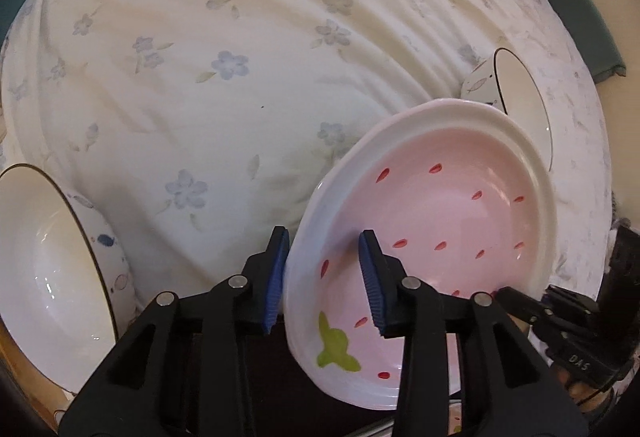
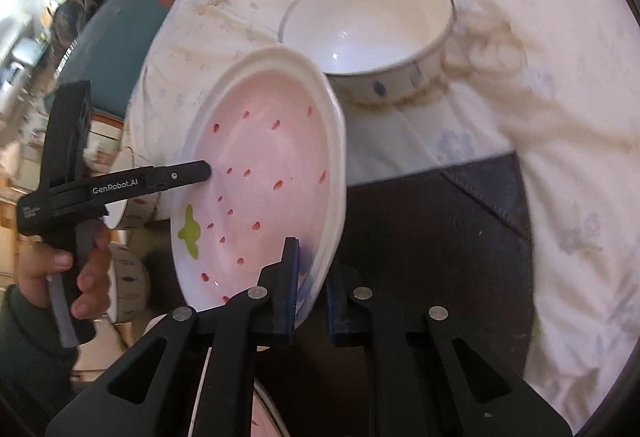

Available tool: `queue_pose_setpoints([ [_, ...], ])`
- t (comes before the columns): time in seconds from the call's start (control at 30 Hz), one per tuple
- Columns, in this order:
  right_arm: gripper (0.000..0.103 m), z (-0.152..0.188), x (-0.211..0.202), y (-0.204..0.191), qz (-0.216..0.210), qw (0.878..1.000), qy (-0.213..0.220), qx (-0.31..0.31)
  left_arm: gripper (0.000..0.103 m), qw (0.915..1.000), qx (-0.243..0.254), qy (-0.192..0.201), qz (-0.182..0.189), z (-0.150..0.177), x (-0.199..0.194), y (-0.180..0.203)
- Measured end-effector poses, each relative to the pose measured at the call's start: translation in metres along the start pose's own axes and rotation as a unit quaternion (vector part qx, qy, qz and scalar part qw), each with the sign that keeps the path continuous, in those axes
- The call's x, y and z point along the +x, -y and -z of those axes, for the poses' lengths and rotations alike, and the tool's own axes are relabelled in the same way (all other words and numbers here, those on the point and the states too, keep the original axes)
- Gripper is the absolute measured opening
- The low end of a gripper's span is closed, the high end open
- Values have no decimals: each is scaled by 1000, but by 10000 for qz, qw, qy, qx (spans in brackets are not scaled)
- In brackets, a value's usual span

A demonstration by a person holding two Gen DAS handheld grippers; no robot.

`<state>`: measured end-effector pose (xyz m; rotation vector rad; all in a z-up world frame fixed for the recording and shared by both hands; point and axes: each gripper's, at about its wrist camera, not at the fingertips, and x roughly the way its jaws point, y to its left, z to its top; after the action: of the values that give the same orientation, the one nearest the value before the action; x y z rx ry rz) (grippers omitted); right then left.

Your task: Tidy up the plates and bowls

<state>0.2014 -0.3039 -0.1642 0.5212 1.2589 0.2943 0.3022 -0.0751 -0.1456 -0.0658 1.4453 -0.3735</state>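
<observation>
we see a pink strawberry plate [image 1: 432,237] held up on edge above a flowered bedspread [image 1: 208,49], its pink face with red seed marks and a green leaf turned toward both cameras. in the left wrist view the left gripper [image 1: 325,279] straddles the plate's rim at about 7 o'clock of the plate: one blue pad sits outside the white rim, the other over the pink face, and the fingers stand visibly apart, with a gap showing beside the inner pad. in the right wrist view the right gripper [image 2: 311,287] has its fingers drawn in on the plate's lower rim at about 5 o'clock, clamped on the white edge. the left gripper [image 2: 192,173] shows there too, reaching in from 9 o'clock, held by a hand [image 2: 60,277]. a white bowl with a dark rim [image 2: 368,33] sits upright on the bedspread just behind the plate, at 12 o'clock in the right view. another white bowl with blue fish marks [image 1: 56,277] lies at 8 o'clock in the left view. a dark cloth [image 2: 432,237] lies under the plate, on the bedspread.
</observation>
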Motion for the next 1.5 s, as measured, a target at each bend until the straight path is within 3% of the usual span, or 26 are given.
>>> queue_pose_setpoints([
  [0.4, 13, -4, -9, -12, 45, 9993, 227, -310, 31, 9990, -350, 184, 222, 7, -10, -13],
  [0.57, 13, -7, -31, -21, 64, 9983, 386, -429, 31, 9967, -550, 333, 505, 11, -25, -10],
  [0.77, 13, 2, -54, -27, -51, 9980, 501, -374, 31, 9959, -537, 458, 567, 27, -44, -1],
  [1.03, 13, 35, -78, -45, -242, 9972, 520, -472, 31, 9963, -460, 653, 315, 75, -83, 5],
  [1.5, 13, 130, -84, -69, -431, 9978, 90, -498, 31, 9954, -673, 666, 148, 183, -92, -9],
])
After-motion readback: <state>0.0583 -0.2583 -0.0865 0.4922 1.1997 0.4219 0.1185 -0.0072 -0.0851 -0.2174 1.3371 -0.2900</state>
